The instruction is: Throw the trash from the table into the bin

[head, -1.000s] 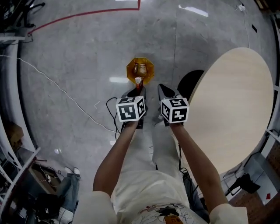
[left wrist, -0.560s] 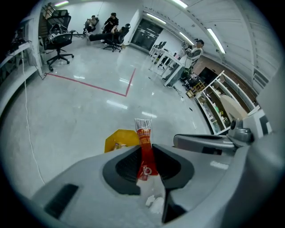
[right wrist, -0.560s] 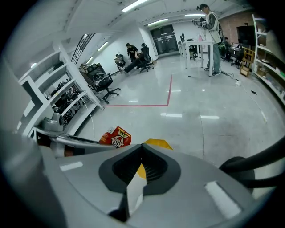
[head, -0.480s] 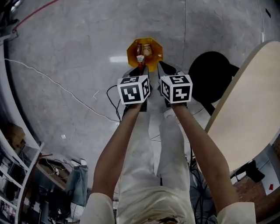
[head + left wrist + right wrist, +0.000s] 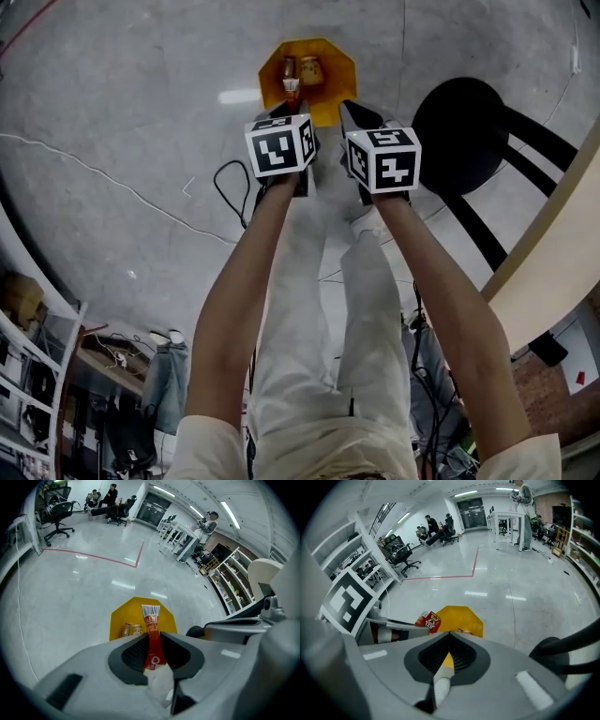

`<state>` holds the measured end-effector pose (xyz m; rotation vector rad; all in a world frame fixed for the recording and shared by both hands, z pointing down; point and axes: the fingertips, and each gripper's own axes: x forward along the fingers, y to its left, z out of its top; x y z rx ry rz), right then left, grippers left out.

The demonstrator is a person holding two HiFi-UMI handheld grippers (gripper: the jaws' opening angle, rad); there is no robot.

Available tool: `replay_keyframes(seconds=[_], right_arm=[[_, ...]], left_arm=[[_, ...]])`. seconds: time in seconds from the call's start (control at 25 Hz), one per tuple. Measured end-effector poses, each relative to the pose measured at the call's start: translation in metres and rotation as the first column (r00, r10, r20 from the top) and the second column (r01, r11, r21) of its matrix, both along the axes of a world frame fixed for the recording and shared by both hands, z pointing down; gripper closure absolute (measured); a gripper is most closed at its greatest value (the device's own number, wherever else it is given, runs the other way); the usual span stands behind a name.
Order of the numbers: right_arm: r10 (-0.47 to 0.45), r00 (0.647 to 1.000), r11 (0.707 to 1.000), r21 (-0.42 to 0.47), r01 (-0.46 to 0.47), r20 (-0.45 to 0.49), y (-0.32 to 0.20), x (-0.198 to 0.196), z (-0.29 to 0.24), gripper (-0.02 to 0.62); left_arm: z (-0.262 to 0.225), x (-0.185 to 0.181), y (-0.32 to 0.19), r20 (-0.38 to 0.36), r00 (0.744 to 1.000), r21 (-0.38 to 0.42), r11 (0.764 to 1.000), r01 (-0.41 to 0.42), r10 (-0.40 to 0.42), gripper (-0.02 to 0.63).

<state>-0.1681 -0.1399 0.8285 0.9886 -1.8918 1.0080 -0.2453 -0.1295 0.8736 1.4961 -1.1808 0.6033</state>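
A: While both grippers hang above the grey floor (image 5: 141, 94), the left gripper (image 5: 153, 641) has its jaws clamped on a red sachet (image 5: 152, 630), dead centre in its own view.

B: Any print to read on it?

A: A barcode (image 5: 150, 610) on the white top end. The lettering under it is too small to make out. In the right gripper view, left of centre, the same sachet shows a round cartoon-face badge.

B: And the bin?

A: Yellow bin (image 5: 323, 94), eight-sided, top centre of the head view. The sachet's tip overlaps it there. Two small containers (image 5: 300, 69) lie inside.

B: Right side?

A: Right gripper (image 5: 449, 637) has its jaws pressed together, nothing gripped. Black stool (image 5: 459, 122) at upper right, pale table (image 5: 562, 253) along the right edge.
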Motion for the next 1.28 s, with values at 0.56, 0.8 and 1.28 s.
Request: replay_keyframes(seconds=[0.56, 0.8, 1.28], right_arm=[[-0.027, 1.0, 0.999, -0.038, 0.026, -0.003, 0.019, 0.001, -0.007, 0.589], [-0.013, 1.0, 0.999, -0.034, 0.013, -0.01, 0.017, 0.007, -0.041, 0.589], [0.006, 1.0, 1.0, 0.026, -0.007, 0.017, 0.036, -0.007, -0.188, 0.589]], left_arm=[[0.014, 0.02, -0.013, -0.016, 0.999, 0.023, 0.999, -0.033, 0.033, 0.416], [-0.016, 0.02, -0.005, -0.01, 0.999, 0.007, 0.999, -0.046, 0.046, 0.428], [-0.155, -0.002, 0.025, 0.011, 1.0, 0.056, 0.998, -0.024, 0.024, 0.598]])
